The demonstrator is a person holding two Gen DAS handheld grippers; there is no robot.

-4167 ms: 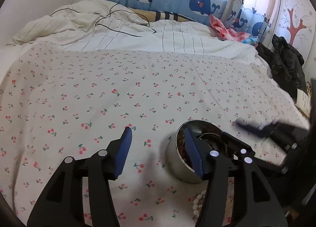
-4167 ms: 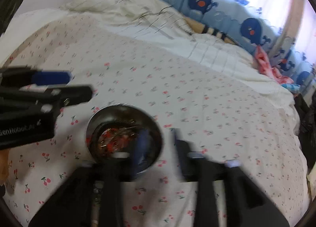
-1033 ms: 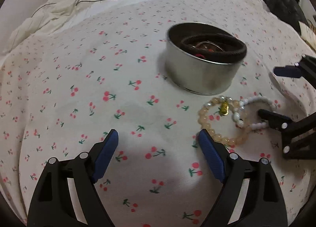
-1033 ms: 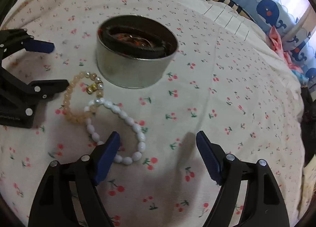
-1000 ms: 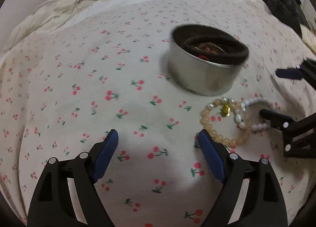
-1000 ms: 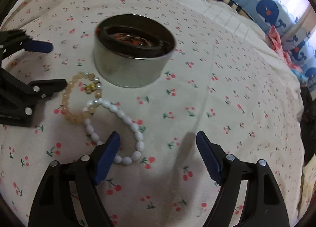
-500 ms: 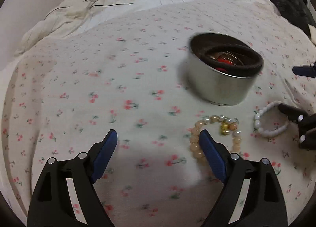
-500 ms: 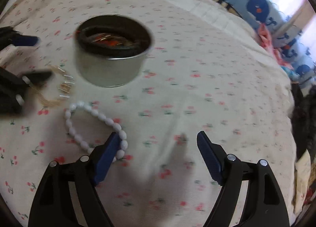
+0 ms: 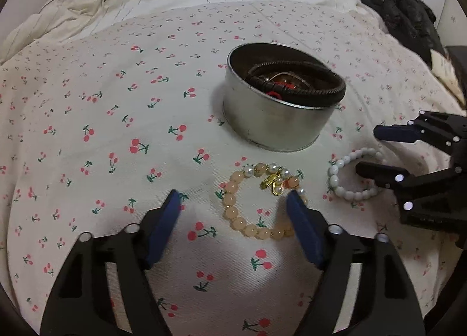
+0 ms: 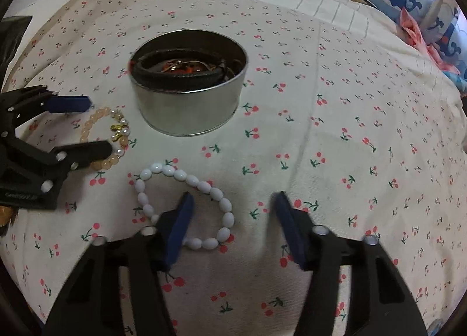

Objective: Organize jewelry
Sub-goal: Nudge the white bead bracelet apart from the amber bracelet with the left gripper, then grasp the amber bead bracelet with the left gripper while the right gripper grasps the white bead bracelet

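A round silver metal tin (image 9: pixel 277 128) stood upright and open on the bed, a black braided band (image 9: pixel 315 89) and red and metallic pieces inside it. Just in front of it lay 2 bracelets, flat and apart from each other: a peach bead bracelet (image 9: pixel 242 220) with small pearls and a gold charm, and a white oval-bead bracelet (image 10: pixel 204 187).

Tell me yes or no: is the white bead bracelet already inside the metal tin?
No, the white bead bracelet lies on the cherry-print sheet in front of the metal tin, with the right gripper closing around one side.
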